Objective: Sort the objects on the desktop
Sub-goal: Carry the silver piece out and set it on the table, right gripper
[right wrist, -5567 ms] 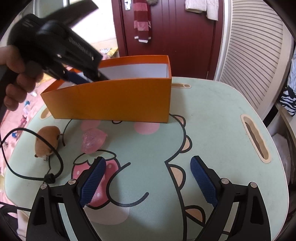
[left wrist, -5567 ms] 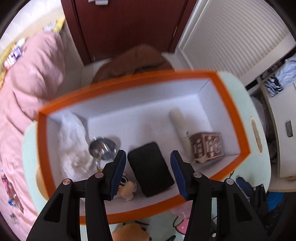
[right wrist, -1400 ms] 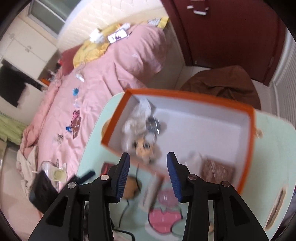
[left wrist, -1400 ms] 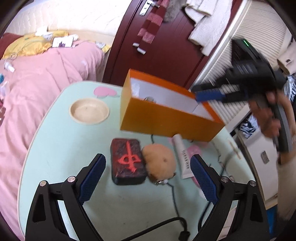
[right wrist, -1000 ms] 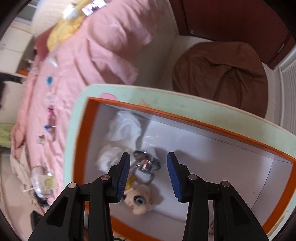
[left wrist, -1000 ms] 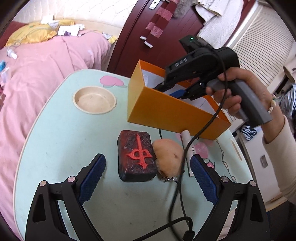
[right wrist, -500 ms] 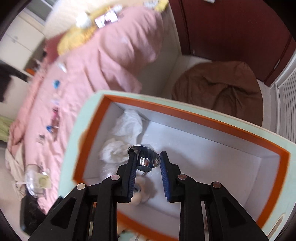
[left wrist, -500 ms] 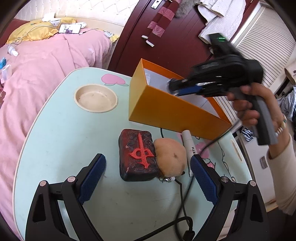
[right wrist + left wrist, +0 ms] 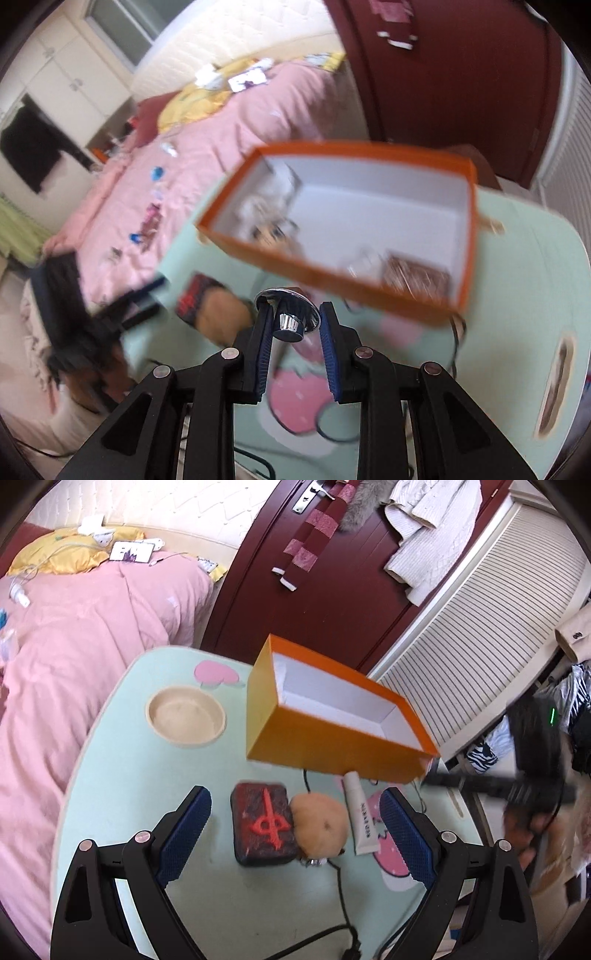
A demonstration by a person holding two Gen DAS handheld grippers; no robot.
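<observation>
chrome fitting between right hand-held gripper pads

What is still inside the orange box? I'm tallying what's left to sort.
Inside the orange box: crumpled white paper, a big-eyed doll figure, a brown patterned carton. Blur and the near wall hide anything else.

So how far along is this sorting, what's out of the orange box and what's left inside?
Out on the table, in front of the orange box: a black tile with a red character, a tan plush and a white tube. In hand: the right gripper is clamped on a shiny metal piece. Left inside: a doll face, white wrapping and a brown packet. The left gripper is open.
</observation>
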